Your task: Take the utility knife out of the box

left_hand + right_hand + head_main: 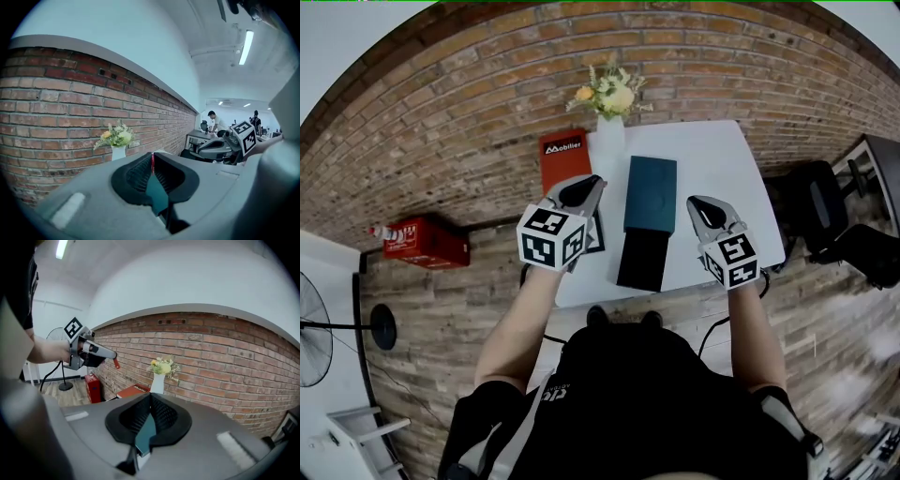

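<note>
On the white table [724,159] a teal box lid [652,192] lies with a black box base [641,261] in front of it. My left gripper [592,180] hovers left of the lid. In the left gripper view its jaws [152,157] are shut on a slim red utility knife [152,162]. The right gripper view shows the same knife [116,363] sticking out of the left gripper [112,358], up in the air. My right gripper [694,201] floats right of the box, shut [150,397] with nothing in it. Only the teal lid [146,432] shows below its jaws.
A white vase of flowers [610,103] stands at the table's far edge, with a red book [561,155] left of it. A red case [427,242] and a fan [314,328] are on the floor at left, an office chair [825,211] at right. A brick wall lies behind.
</note>
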### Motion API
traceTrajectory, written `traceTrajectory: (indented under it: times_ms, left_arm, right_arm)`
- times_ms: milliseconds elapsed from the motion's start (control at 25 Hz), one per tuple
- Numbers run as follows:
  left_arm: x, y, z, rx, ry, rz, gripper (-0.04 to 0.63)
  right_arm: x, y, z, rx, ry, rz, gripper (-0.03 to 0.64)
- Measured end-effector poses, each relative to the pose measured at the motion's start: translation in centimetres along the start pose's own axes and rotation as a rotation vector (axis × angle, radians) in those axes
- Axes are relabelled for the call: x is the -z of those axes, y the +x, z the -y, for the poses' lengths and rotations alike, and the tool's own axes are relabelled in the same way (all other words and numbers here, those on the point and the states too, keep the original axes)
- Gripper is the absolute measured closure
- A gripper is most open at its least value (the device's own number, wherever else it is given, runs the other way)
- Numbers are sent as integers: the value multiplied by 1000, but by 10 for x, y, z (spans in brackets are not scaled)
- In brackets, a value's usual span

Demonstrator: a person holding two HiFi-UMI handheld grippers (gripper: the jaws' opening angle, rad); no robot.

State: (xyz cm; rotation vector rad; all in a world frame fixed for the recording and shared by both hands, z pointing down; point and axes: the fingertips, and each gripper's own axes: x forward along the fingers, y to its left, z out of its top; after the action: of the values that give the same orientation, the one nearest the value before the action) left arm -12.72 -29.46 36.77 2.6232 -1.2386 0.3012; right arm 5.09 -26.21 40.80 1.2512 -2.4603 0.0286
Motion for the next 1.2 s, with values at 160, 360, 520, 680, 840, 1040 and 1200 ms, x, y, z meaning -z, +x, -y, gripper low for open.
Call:
traceTrajectory:
  times_ms: [160,360,520,680,840,1040,1200]
  left_arm:
    - [-7,-8,-5,-34,30,19,575]
    - [-12,-19,-3,-57,9,61,575]
    - [-13,-25,-2,-74,22,75,575]
    - [-12,-30,-3,-95,28,84,575]
    - [-12,-31,-3,-100,12,94,575]
    - [-11,-29,-3,-96,5,96,575]
    - [-13,-28,-5,-95,5,95,575]
  right_arm:
    - [-7,-9,15,38,67,40,615]
    - [-13,-23,22,68,94,92,615]
    - [-22,-34,24,85,99,141,617]
    - [-30,-44,25,107,107,191,617]
    - [-37,-48,24,112,104,213,617]
    - [-41,-50,25,108,104,220,618]
    - [-42,-46,23,102,92,214,618]
